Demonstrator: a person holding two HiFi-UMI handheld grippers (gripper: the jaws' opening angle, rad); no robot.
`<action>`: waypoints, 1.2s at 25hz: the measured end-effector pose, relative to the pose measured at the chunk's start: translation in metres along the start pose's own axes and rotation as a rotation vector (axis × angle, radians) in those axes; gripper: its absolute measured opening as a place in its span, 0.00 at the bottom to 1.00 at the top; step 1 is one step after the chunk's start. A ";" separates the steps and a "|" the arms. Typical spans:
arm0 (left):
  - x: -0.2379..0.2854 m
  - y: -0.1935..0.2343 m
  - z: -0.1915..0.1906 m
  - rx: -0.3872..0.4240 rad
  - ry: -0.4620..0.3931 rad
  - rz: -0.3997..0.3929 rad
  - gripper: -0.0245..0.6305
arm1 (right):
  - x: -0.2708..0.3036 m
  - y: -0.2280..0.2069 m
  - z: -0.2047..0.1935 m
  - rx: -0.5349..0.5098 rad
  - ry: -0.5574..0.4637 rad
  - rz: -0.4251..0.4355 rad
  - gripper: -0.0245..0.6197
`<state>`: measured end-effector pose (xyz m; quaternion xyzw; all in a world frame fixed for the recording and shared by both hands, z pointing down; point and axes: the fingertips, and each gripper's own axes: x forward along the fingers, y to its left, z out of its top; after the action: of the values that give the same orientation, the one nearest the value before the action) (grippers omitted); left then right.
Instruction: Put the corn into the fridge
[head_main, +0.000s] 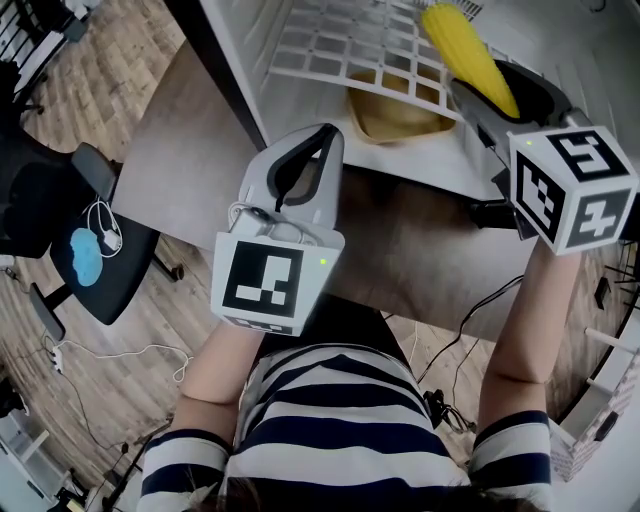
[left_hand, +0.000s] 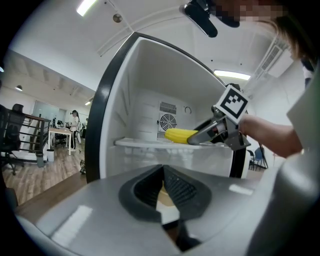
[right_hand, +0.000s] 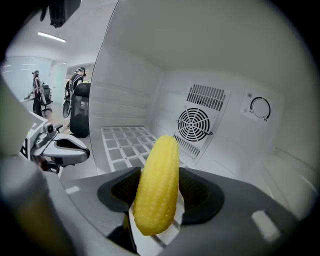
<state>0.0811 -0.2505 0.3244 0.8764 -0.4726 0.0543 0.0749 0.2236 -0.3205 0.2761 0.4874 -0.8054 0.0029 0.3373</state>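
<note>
One corn (right_hand: 157, 185), yellow, whole cob. Location: inside the open fridge (left_hand: 145, 90), above the white grid shelf (right_hand: 122, 142), tip pointing toward the back wall.

Holder: right gripper (right_hand: 157, 202), jaws closed on the cob's lower half, one dark pad on each side. The blunt end sticks out behind the jaws and the longer part reaches forward.

Second tool: left gripper (left_hand: 162, 190), jaws brought together with only a thin slit between them, nothing held. It hangs outside the fridge, in front of its opening and well apart from the corn.

Task status, as judged: carry and entry done, deposit not done. The cob is inside the compartment but in the grip, not resting free. Left to do: lower it onto the shelf, open the jaws, draw the right gripper out.

View notes:
- Right gripper view alone shows the grip itself, plus the round fan grille (right_hand: 195, 124) and the dial (right_hand: 260, 107) on the back wall.
- Left gripper view alone gives the side profile: cob roughly level, just over the shelf edge. Contact with the shelf cannot be told.
- Head view alone shows both grippers together, and a tan dish-like item (head_main: 395, 115) under the shelf, kind unclear.
</note>
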 end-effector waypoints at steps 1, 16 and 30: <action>0.000 0.000 0.000 0.001 0.000 -0.001 0.04 | -0.001 0.000 0.000 0.003 -0.010 -0.004 0.42; -0.016 -0.003 0.010 0.032 0.001 -0.058 0.04 | -0.043 0.002 0.007 0.098 -0.138 -0.128 0.41; -0.042 0.002 0.031 0.075 -0.020 -0.104 0.04 | -0.095 0.029 -0.022 0.232 -0.201 -0.275 0.24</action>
<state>0.0568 -0.2232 0.2870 0.9025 -0.4247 0.0593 0.0404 0.2413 -0.2236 0.2504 0.6263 -0.7550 0.0009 0.1943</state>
